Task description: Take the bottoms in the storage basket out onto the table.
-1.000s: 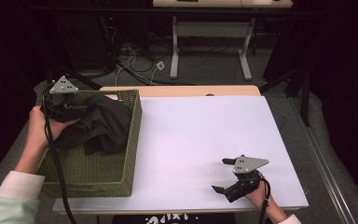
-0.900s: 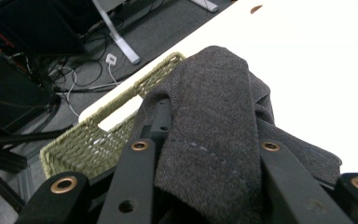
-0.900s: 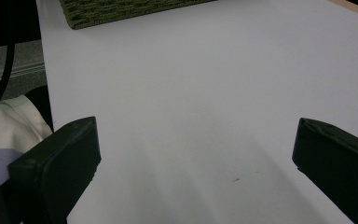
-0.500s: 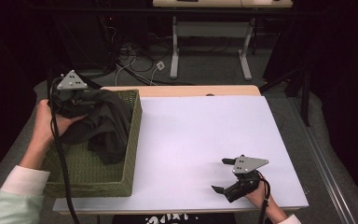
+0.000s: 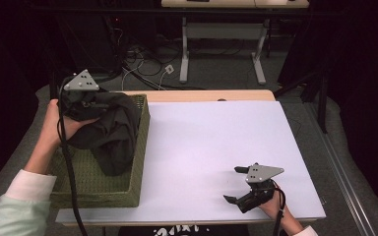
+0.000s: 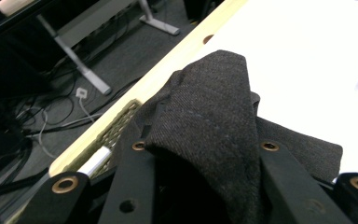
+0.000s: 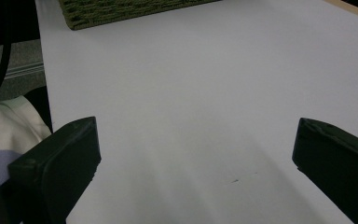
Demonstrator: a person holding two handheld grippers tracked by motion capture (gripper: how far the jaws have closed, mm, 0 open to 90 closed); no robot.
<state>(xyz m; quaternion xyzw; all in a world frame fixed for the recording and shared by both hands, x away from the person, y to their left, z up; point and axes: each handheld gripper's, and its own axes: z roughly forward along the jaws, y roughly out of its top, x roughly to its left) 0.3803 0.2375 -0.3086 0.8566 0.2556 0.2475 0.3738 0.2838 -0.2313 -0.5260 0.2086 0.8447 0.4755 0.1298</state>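
A dark grey cloth (image 5: 112,133) hangs bunched over a green woven basket (image 5: 96,195) at the table's left. My left gripper (image 5: 83,104) is shut on the cloth's upper part, holding it above the basket's far left corner. In the left gripper view the folded cloth (image 6: 209,116) is pinched between the two black jaws of that gripper (image 6: 205,156), with the basket rim (image 6: 121,123) below. My right gripper (image 5: 235,184) rests near the table's front right edge. It stands open, and in the right gripper view there is only bare white tabletop between its jaws (image 7: 191,154).
A white sheet (image 5: 216,137) covers the table, with a wooden strip (image 5: 202,95) along the far edge. The basket's near corner (image 7: 121,9) lies far ahead of the right gripper. Behind the table are desk legs (image 5: 184,54) and loose cables (image 5: 142,69) on the floor.
The left gripper has risen and drifted a little to the right with the cloth, drawing more of it up out of the basket. The right gripper has stayed put.
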